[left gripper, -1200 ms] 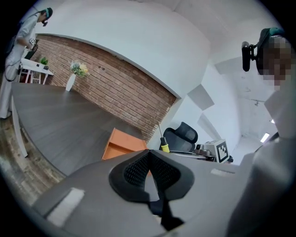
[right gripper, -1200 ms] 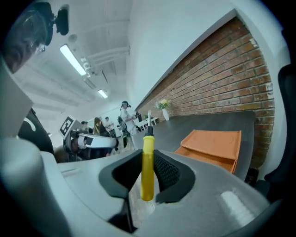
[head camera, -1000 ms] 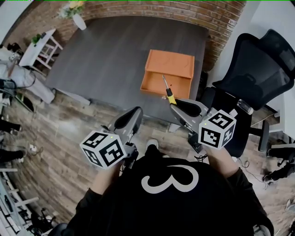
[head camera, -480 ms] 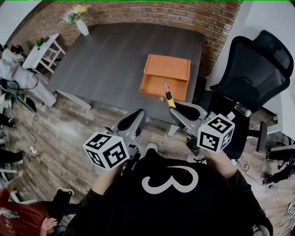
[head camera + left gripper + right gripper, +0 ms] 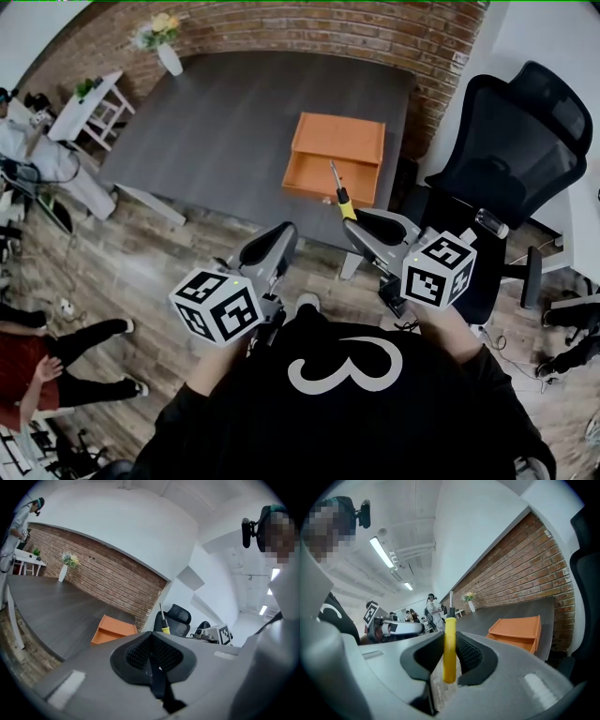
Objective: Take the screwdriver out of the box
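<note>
My right gripper (image 5: 354,217) is shut on the yellow-handled screwdriver (image 5: 339,190), whose metal shaft sticks up and away from the jaws, in front of the orange box (image 5: 336,158). In the right gripper view the yellow handle (image 5: 449,648) stands upright between the black pads, with the box (image 5: 517,631) on the table to the right. My left gripper (image 5: 283,232) is held beside it, short of the dark table (image 5: 234,112), its jaws shut with nothing in them (image 5: 151,654). The left gripper view also shows the screwdriver (image 5: 162,622) and the box (image 5: 112,629).
A black office chair (image 5: 511,150) stands right of the table. A vase of flowers (image 5: 161,36) sits at the table's far left corner, by a brick wall (image 5: 375,28). A white side table (image 5: 82,105) and people (image 5: 47,366) are at the left on the wooden floor.
The view has shifted slightly, so the box and table sit a little higher in the picture. Both grippers keep about the same pose, the screwdriver still gripped. A person at the lower left has moved.
</note>
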